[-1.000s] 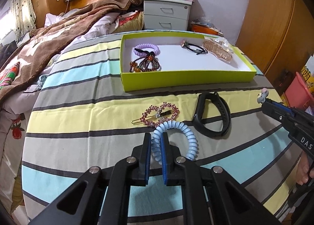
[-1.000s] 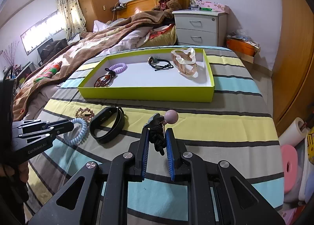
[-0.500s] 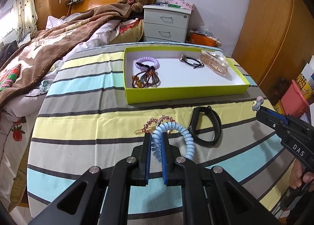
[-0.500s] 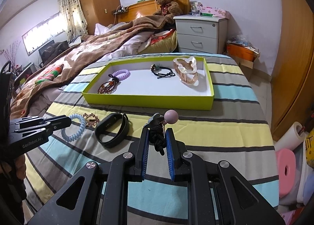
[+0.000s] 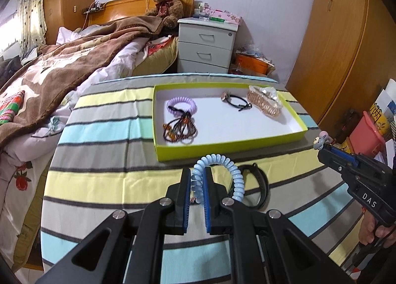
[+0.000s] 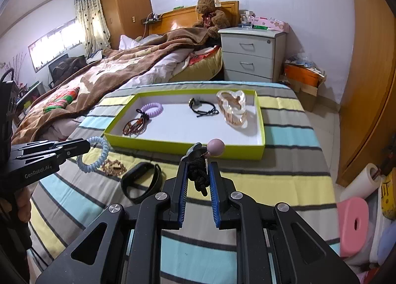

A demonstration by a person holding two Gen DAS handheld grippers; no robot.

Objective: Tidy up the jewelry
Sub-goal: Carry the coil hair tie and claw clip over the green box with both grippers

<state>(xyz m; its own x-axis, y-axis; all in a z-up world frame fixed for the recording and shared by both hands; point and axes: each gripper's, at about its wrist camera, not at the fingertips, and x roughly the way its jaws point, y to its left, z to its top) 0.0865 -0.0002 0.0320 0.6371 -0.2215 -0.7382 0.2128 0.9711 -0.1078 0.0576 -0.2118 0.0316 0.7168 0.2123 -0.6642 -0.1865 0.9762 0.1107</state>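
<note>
While the left hand-held gripper [image 5: 197,186] pinches the pale blue springy coil hair tie [image 5: 217,172] up in the air, the shallow green cardboard box with a white floor [image 5: 222,146] lies just ahead of it. The right hand-held gripper [image 6: 198,180] is pressed onto a black knotted hair tie with a round pink bead [image 6: 203,160]; the box is ahead of it too. I think each should go over the low wall, sink close to a bare white spot, then let go. The coil looks bouncy, so drop it low. A smooth black rubber wristband [image 6: 142,182] and a sparkly beaded hair clip [image 6: 112,167] lie on the striped cloth worktop [image 6: 259,185], below and left of this hand-held gripper.
</note>
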